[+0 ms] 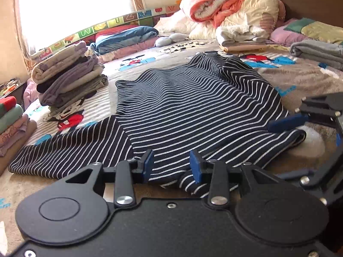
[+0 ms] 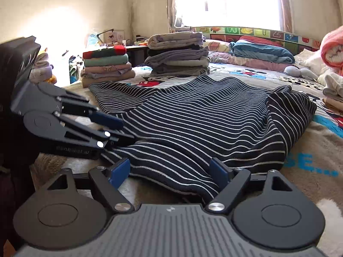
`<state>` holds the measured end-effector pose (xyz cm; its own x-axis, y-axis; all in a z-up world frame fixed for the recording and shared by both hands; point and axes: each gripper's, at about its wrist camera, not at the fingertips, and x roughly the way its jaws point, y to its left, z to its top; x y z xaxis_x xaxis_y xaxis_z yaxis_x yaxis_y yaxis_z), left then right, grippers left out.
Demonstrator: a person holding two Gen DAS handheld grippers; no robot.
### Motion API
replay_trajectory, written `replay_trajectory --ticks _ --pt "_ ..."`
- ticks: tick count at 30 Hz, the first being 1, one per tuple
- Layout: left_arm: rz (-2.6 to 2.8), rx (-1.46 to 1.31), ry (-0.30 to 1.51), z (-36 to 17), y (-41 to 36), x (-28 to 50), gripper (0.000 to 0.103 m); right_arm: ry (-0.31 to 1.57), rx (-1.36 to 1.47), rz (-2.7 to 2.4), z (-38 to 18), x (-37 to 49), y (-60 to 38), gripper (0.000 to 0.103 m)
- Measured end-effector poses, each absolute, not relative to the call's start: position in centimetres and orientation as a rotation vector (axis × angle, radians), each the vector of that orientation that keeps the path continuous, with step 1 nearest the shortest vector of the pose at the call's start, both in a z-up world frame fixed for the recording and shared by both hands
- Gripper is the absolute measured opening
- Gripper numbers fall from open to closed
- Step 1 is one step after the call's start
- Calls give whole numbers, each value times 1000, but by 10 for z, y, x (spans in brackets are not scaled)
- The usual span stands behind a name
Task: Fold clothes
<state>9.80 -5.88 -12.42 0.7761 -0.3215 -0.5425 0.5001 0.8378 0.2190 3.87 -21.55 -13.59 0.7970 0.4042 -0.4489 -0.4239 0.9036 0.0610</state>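
Now both tools spread: left tool [image 1: 171, 165], right tool [image 2: 171, 171] straddle shirt [image 1: 193, 111] hem on bed [image 1: 300, 79], unpinched. I risk grabbing 1 layer, skewing fold.

A navy shirt [image 1: 193, 107] with thin white stripes lies spread on the bed. One sleeve stretches sideways; its near hem is rumpled.

The garment [image 1: 193, 107] is dark navy with thin white stripes. The bed cover [image 1: 289, 79] is beige with red, black and blue cartoon prints. The left gripper [image 1: 171, 165] and the right gripper [image 2: 171, 171] are black with blue pads. A quilt [image 1: 214, 2] is salmon pink.
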Motion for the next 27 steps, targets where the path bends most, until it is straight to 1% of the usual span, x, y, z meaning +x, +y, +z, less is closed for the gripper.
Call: replay_trajectory --ticks 2,4,5,6,8,11,12,15,19,21,23,27 --pt "-447 337 555 -131 -59 105 39 471 -48 467 -132 31 -216 85" --pt "-443 275 564 -128 -59 108 37 463 -31 479 -129 24 -220 85" --pt "-445 248 570 -126 -60 109 39 441 -12 466 -124 22 -223 85" --pt "-452 223 573 -123 -61 110 51 420 9 448 -120 21 -228 85" --pt "-443 161 590 -119 -64 113 66 398 51 392 -116 24 -240 83" --pt "-432 22 658 -113 -67 126 67 405 130 307 -115 36 -260 78" --pt "-436 -21 669 -110 -68 128 67 402 191 282 -115 40 -271 77" --pt "-458 -121 688 -100 -74 133 69 377 426 220 -121 50 -308 77" --pt "-492 -195 707 -101 -86 138 73 371 750 115 -147 60 -359 78" --pt "-510 -206 725 -107 -94 143 73 350 898 77 -160 65 -379 74" --pt "-518 -197 737 -111 -97 149 73 343 952 64 -161 78 -390 74" --pt "-520 -196 750 -117 -95 162 73 397 969 33 -158 118 -414 74"
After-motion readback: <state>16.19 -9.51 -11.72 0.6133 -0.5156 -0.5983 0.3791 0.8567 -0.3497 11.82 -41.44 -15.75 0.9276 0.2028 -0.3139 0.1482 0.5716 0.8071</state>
